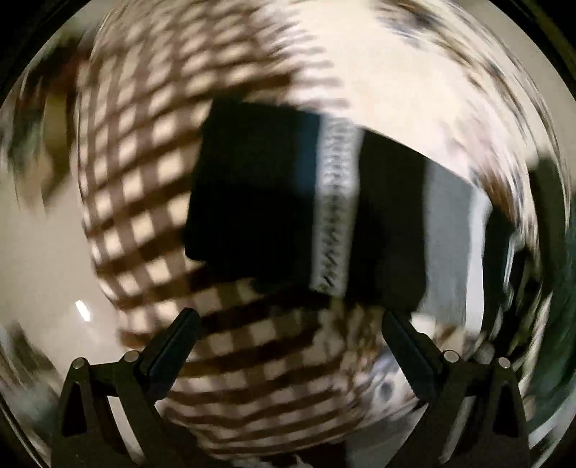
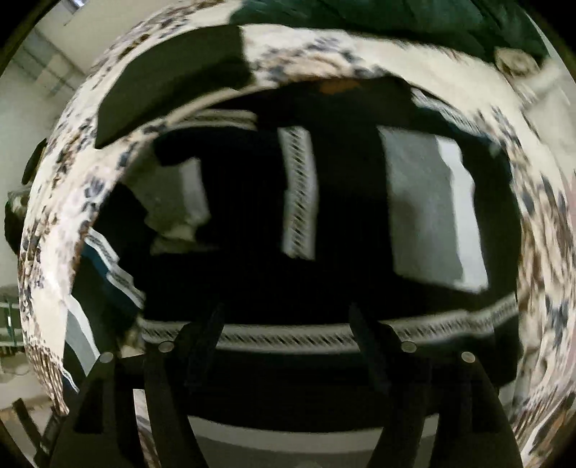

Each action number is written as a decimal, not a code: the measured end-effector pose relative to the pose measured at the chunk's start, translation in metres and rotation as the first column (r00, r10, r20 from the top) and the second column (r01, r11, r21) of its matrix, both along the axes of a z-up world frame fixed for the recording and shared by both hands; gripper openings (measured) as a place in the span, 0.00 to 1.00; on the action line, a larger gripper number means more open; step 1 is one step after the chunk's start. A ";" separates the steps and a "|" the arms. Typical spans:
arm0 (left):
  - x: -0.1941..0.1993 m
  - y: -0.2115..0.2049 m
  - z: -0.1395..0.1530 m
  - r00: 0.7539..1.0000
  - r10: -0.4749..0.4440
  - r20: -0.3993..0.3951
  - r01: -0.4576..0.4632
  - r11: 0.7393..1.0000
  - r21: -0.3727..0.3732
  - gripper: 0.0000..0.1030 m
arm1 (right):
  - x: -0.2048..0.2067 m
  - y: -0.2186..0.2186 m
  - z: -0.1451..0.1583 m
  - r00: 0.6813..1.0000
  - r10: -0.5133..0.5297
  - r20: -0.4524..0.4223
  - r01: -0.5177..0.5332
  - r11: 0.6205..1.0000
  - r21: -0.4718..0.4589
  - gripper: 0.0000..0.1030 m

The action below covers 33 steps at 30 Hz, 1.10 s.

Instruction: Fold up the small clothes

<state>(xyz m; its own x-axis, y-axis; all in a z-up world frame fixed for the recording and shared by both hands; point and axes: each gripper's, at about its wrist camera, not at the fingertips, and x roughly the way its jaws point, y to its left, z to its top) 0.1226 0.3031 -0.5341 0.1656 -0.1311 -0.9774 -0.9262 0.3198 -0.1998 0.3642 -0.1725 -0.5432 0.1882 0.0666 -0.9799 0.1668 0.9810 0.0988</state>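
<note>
A dark garment (image 2: 252, 216) with white zigzag-patterned stripes (image 2: 298, 190) and grey panels (image 2: 421, 208) lies spread on a speckled cloth (image 2: 54, 223). My right gripper (image 2: 286, 316) hovers close over its near edge, jaws apart, with nothing pinched between the fingers. In the blurred left wrist view the same dark garment (image 1: 252, 201) with its white stripe (image 1: 334, 201) lies ahead, partly on a brown-and-cream checked cloth (image 1: 144, 180). My left gripper (image 1: 288, 316) points down over the checked cloth, just short of the garment's edge, open and holding nothing.
A dark folded piece (image 2: 172, 82) rests on the speckled cloth at the upper left. Dark green fabric (image 2: 396, 18) lies beyond the far edge. Pale floor (image 1: 43, 273) shows left of the checked cloth.
</note>
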 end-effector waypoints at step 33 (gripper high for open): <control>0.281 -0.493 0.109 0.195 -0.964 0.178 0.816 0.261 0.516 0.10 | -0.091 -0.266 -0.007 0.918 -0.395 -0.021 0.396 0.918 0.029 0.88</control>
